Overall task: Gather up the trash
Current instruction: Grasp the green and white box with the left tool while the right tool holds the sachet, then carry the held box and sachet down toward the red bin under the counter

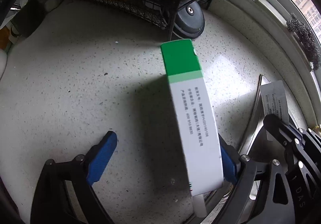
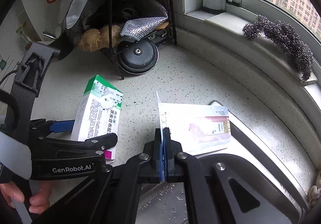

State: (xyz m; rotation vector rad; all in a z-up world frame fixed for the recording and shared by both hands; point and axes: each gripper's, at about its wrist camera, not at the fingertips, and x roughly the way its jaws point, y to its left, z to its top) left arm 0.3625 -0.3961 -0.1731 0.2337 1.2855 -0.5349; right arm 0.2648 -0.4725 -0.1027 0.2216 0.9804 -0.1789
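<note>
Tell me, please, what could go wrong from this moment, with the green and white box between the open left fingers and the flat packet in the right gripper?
1. The left gripper is open around the green and white box, which lies against one finger only; closing may push it aside instead of clamping it.
2. The right gripper pinches the flat packet at one edge only, over the sink rim; it could slip into the wet sink.

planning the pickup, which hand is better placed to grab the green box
Left. Its fingers stand wide open around the green box on the counter, though not yet pressing. The right gripper is shut on a flat packet, so it is busy.
</note>
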